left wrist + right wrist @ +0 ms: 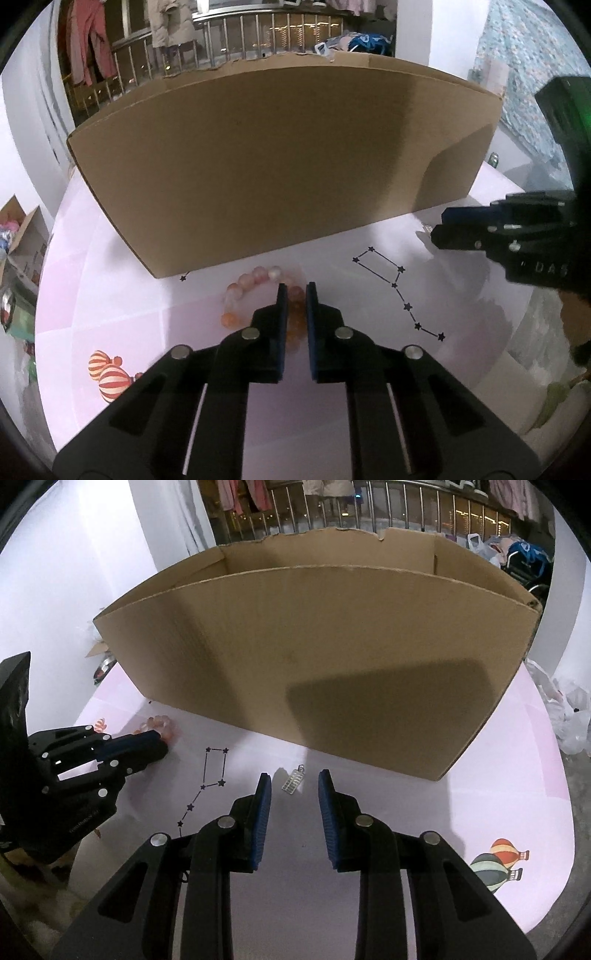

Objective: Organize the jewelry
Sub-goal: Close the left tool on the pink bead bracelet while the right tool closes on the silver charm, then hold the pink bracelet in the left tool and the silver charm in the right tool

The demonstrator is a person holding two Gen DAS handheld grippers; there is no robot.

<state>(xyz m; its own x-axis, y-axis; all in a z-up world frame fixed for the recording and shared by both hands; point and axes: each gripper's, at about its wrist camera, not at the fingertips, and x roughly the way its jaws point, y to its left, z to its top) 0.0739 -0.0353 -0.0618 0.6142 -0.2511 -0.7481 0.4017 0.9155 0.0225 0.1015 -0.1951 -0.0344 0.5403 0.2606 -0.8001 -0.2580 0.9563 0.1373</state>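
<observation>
We count one cardboard box (pixel 280 162), and we take it as our landmark. It stands open-topped on the table, its upper edge torn and ragged at the back.

In front of the box's near wall we find two pieces of jewelry. One is a bead bracelet (pixel 255 280) of pink and orange beads, lying just before the box's left part. The other is a small silver rectangular pendant (pixel 293 782), lying flat before the middle of the box wall, well apart from the bracelet.

We count two grippers. The left gripper (pixel 295 295) is down over the bracelet, its blue pads drawn narrow with a stretch of the beads between them; the pads look pressed onto the beads. The right gripper (pixel 294 786) sits in front of the box with the pendant between its fingertips, yet its jaws stand partly apart and touch nothing.

The table covering (pixel 480 775) is pale pink with fold creases. On it we count one printed star constellation (pixel 399 291) between the two jewelry pieces, one cluster of striped balloons (pixel 107 376) nearer than the box on the left, and another pair of balloons (pixel 498 864) nearer on the right.

Behind the box we see a metal railing (pixel 369 509), hanging clothes (pixel 92 44) and white walls. A smaller carton (pixel 22 229) sits left of the box, plastic bags (pixel 572 716) to its right.
</observation>
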